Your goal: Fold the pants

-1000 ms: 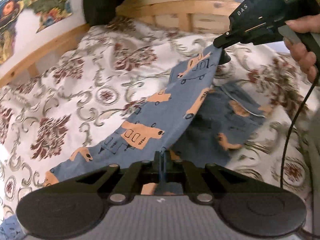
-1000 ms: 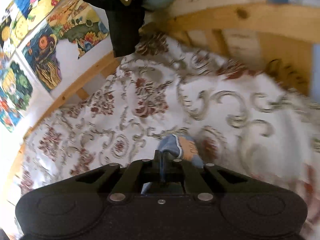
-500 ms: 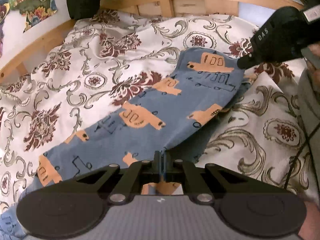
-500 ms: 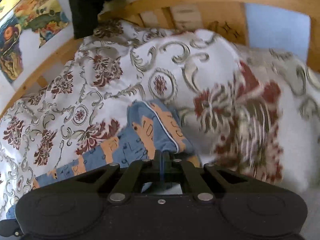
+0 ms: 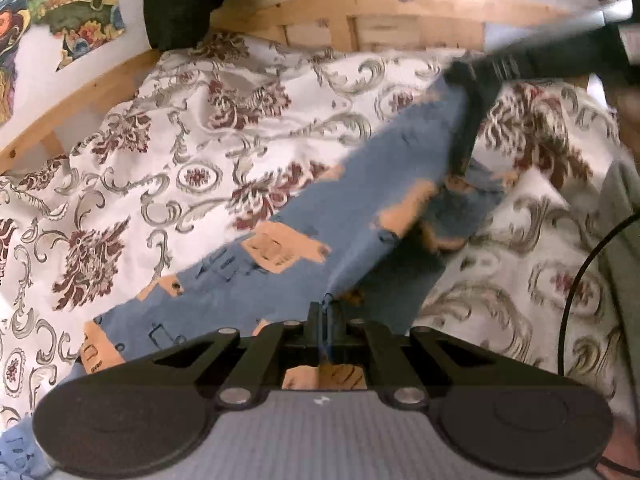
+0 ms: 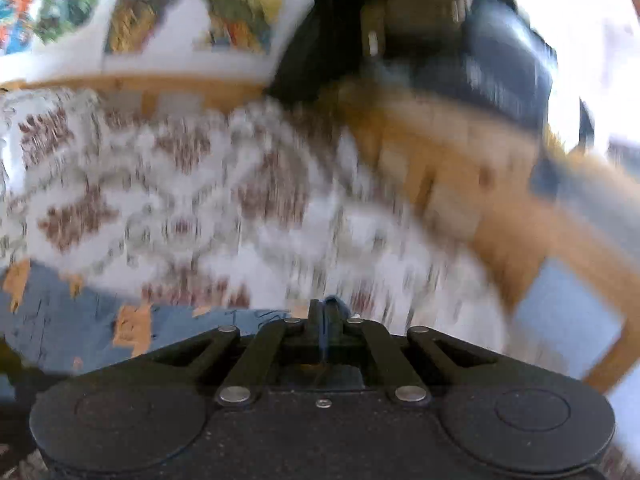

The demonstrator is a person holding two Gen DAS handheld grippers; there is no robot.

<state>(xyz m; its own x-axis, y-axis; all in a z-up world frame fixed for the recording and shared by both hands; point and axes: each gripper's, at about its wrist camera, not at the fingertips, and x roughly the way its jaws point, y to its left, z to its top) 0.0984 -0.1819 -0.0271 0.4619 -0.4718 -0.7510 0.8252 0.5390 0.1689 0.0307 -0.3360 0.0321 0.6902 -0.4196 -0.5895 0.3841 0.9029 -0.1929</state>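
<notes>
Gripping, left: left hand-held gripper (image 5: 325, 311) has its fingers pressed together on a blue edge of the pants (image 5: 280, 252), low in its own view.
Gripping, right: right hand-held gripper (image 6: 326, 310) is likewise pinched tight on a fold of blue cloth at its fingertips; from the left wrist it appears as a blurred dark shape (image 5: 472, 80) at the upper right, holding the far end of the garment.
Pants: blue with orange printed shapes, stretched in a diagonal band from the left hand-held gripper up to the right one, lifted along that edge; a darker bunched part hangs below the raised end, and the lower left portion lies flat on the bed.
Bed: bedspread (image 5: 168, 168), white with maroon flowers and grey scrolls, rumpled under the pants.
Frame: wooden bed frame (image 5: 360, 12) with slats runs behind the bedspread.
Room: colourful pictures (image 5: 76, 12) hang on the white wall at left; a dark garment (image 5: 180, 4) hangs beside them.
Cable: black cable (image 5: 580, 280) curves down the right edge.
Sharpness: right wrist view is heavily smeared.
</notes>
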